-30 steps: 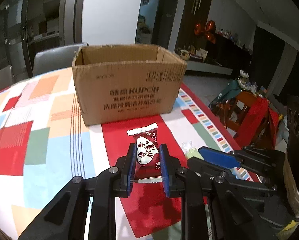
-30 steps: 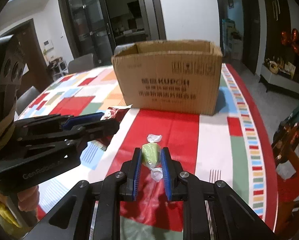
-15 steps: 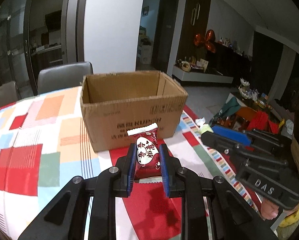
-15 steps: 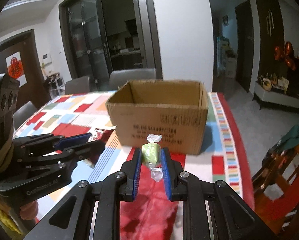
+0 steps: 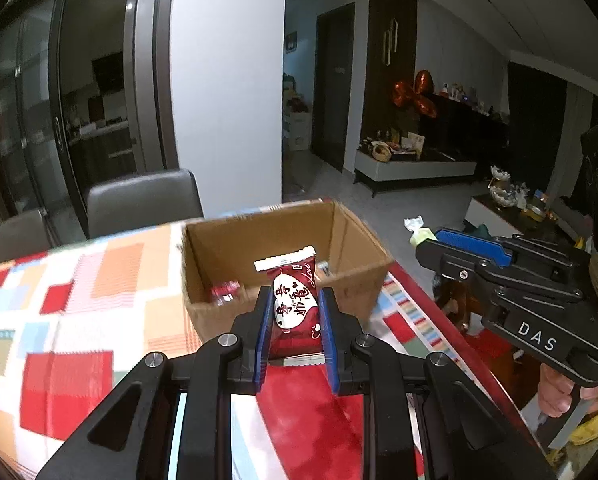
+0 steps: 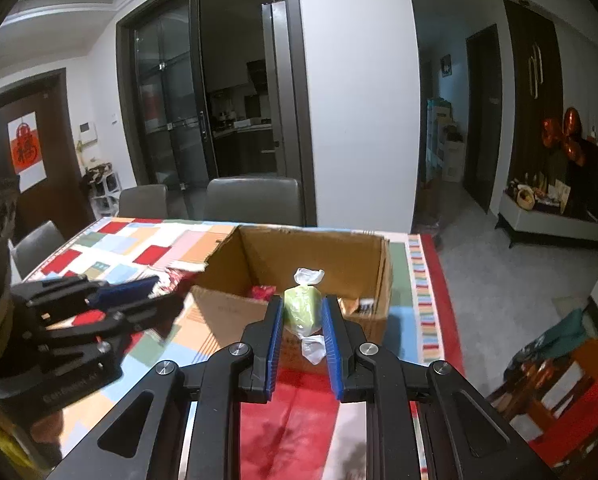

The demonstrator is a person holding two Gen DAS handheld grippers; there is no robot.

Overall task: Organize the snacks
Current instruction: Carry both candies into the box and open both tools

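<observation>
My left gripper (image 5: 295,320) is shut on a dark red snack packet (image 5: 293,304) with a white heart, held up in front of the open cardboard box (image 5: 355,280). My right gripper (image 6: 301,322) is shut on a green candy in clear wrap (image 6: 301,308), held above the near wall of the same box (image 6: 227,308). A few snack packets lie inside the box (image 5: 225,292). The right gripper also shows in the left wrist view (image 5: 431,240) beside the box's right side. The left gripper shows in the right wrist view (image 6: 155,292) at the box's left.
The box stands on a table with a colourful patchwork cloth (image 5: 79,300). Grey chairs (image 6: 253,200) stand at the far edge. The table's right edge (image 6: 439,300) drops to the floor. A wooden chair with red cloth (image 6: 559,380) stands at the right.
Both grippers have risen with their snacks and moved toward the box, so its inside now shows. The grips have not changed.
</observation>
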